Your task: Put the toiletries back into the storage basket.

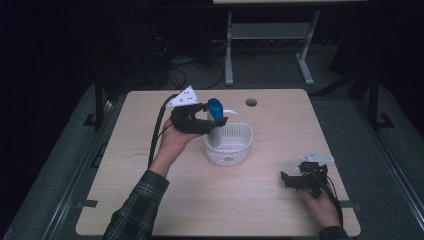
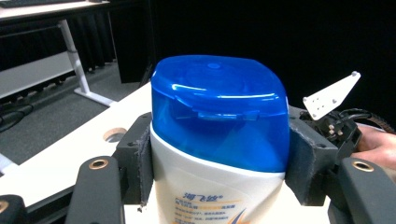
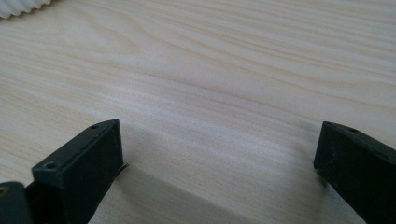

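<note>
I saw left gripper (image 1: 212, 121) squeezed tight on white bottle (image 2: 205, 191) with blue cap (image 2: 219, 109), held upright over white basket (image 1: 229, 146). Right gripper (image 1: 291, 180) rested low near table (image 1: 215, 195) edge, jaws wide apart, nothing inside.

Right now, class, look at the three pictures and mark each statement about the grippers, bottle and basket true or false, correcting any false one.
1. The left gripper grips a blue-capped bottle. True.
2. The bottle lies flat on the table. False: it is held upright over the white basket.
3. The right gripper is open. True.
4. The right gripper holds the basket. False: its jaws are empty, over bare wood.
5. The basket is black. False: white.
</note>
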`<state>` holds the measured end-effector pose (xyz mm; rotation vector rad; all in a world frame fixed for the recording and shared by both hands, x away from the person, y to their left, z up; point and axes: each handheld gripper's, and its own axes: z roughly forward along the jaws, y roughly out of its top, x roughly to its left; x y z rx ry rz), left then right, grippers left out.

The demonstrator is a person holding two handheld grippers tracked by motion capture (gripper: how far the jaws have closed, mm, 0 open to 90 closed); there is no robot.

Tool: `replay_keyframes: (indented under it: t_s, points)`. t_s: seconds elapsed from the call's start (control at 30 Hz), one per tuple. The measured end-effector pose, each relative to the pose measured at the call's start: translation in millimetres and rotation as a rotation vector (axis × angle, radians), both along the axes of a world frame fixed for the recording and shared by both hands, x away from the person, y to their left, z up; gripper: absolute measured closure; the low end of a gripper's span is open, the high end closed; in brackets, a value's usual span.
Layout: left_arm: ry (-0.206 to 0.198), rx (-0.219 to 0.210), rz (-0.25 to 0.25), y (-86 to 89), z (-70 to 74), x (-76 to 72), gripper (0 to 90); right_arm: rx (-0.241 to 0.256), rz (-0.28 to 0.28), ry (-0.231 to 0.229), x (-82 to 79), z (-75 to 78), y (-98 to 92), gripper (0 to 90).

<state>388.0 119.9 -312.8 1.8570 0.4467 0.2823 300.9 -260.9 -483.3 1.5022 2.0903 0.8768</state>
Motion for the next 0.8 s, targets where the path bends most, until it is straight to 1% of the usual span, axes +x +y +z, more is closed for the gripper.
replay_keyframes:
  t_s: [0.27,0.37,0.5,0.53,0.57,0.63,0.77,0.8]
  points:
    - [0.013,0.01,0.016,0.9,-11.1,5.5,35.7,0.0,0.0,0.0,0.0,0.0,0.0,0.7]
    - [0.019,0.001,0.016,0.6,-15.4,6.5,35.7,-0.001,0.0,-0.001,0.1,-0.1,0.0,0.7]
    - [0.029,0.006,0.021,-0.2,-23.5,7.7,35.7,0.0,-0.001,0.0,0.0,0.0,0.1,0.7]
    - [0.029,0.006,0.021,-0.2,-23.5,7.7,35.7,0.0,-0.001,0.0,0.0,0.0,0.1,0.7]
    - [0.035,0.008,0.018,-0.1,-27.1,8.5,35.7,0.0,-0.001,0.0,0.0,-0.1,0.0,0.7]
    - [0.04,0.006,0.021,-0.2,-29.1,8.9,35.7,0.0,-0.001,0.0,0.0,0.0,0.0,0.7]
    - [0.051,0.004,0.027,1.1,-37.7,11.4,35.7,-0.001,0.001,-0.001,0.2,-0.1,-0.1,0.7]
    - [0.051,0.004,0.027,1.1,-37.7,11.4,35.6,0.0,0.0,0.0,0.1,-0.1,0.0,0.7]
